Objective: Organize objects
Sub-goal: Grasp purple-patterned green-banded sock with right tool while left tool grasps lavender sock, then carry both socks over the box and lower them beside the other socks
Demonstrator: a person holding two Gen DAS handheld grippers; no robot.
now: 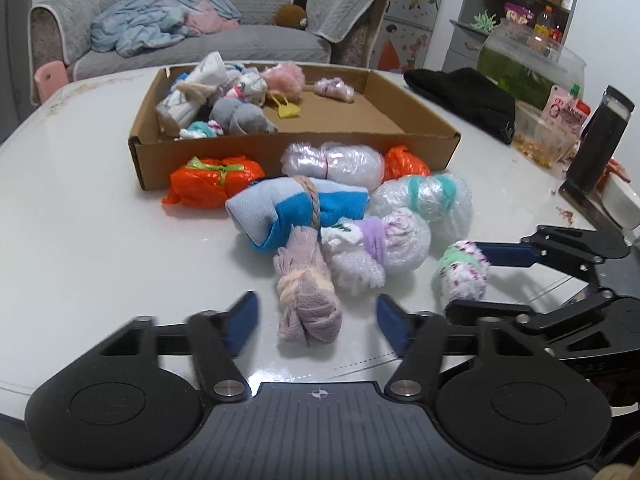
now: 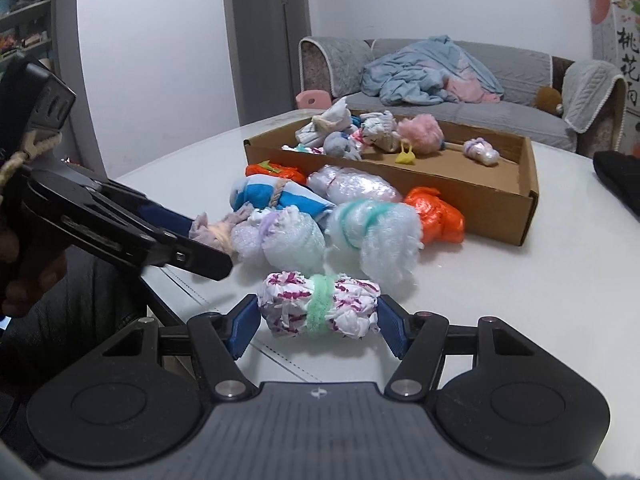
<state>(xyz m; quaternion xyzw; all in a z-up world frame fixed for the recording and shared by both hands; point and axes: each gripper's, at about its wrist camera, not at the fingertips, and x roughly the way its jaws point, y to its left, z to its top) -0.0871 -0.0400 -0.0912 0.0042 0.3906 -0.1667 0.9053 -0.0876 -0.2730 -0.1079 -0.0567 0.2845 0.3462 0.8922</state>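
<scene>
A shallow cardboard box (image 1: 416,136) (image 2: 500,204) on the white table holds several tied bundles at its left end. More bundles lie in a pile in front of it. My left gripper (image 1: 316,326) is open, its fingers on either side of a lilac cloth bundle (image 1: 306,292) (image 2: 210,232) without touching it. My right gripper (image 2: 318,326) (image 1: 480,276) is open around a white bundle with magenta specks and a green band (image 2: 320,306) (image 1: 460,274); the pads stand at its two ends. A blue and light-blue bundle tied with rope (image 1: 296,208) lies behind.
Two orange bag bundles (image 1: 212,180) (image 1: 404,164), bubble-wrap bundles (image 1: 424,196) and a clear wrapped bundle (image 1: 332,164) sit by the box front. At the table's right are a black cloth (image 1: 464,100), a fish tank (image 1: 528,60), a food container (image 1: 544,136) and a dark bottle (image 1: 600,140). A sofa (image 1: 224,40) stands behind.
</scene>
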